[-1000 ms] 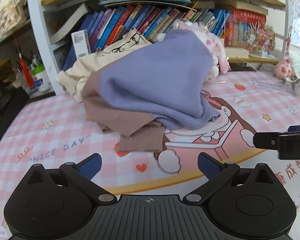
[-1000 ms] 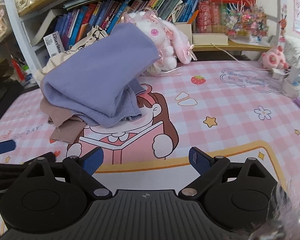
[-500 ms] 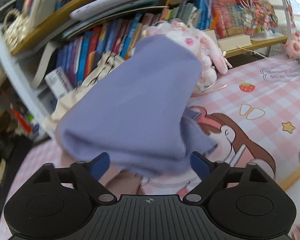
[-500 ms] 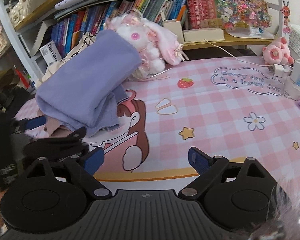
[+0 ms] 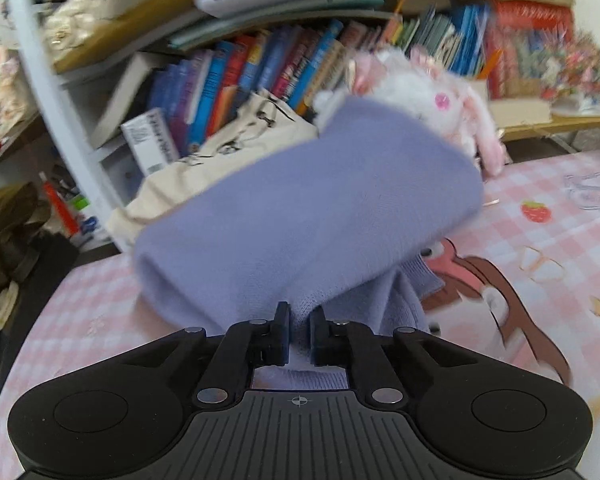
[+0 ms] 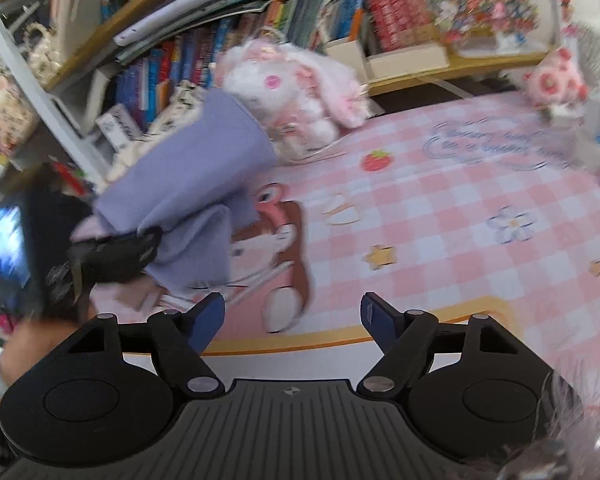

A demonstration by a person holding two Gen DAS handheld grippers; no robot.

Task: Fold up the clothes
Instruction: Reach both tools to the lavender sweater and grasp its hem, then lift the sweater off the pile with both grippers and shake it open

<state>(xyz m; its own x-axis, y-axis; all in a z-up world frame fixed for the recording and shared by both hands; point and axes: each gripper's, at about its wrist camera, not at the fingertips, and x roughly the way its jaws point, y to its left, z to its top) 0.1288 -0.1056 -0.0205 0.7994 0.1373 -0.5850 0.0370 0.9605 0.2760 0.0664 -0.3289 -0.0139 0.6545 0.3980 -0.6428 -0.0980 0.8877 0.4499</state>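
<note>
The left claw [image 5: 299,330] is closing and pinches the near edge of the purple sweater [image 5: 312,216], which lies on the pink counter [image 5: 548,216] at 12 o'clock. The right claw [image 6: 292,318] is closing too, with nothing in it; the sweater [image 6: 192,184] is at 10 o'clock.

Sweater [image 5: 308,208] on the mat [image 6: 440,216], plush rabbit [image 6: 292,92] behind it
</note>
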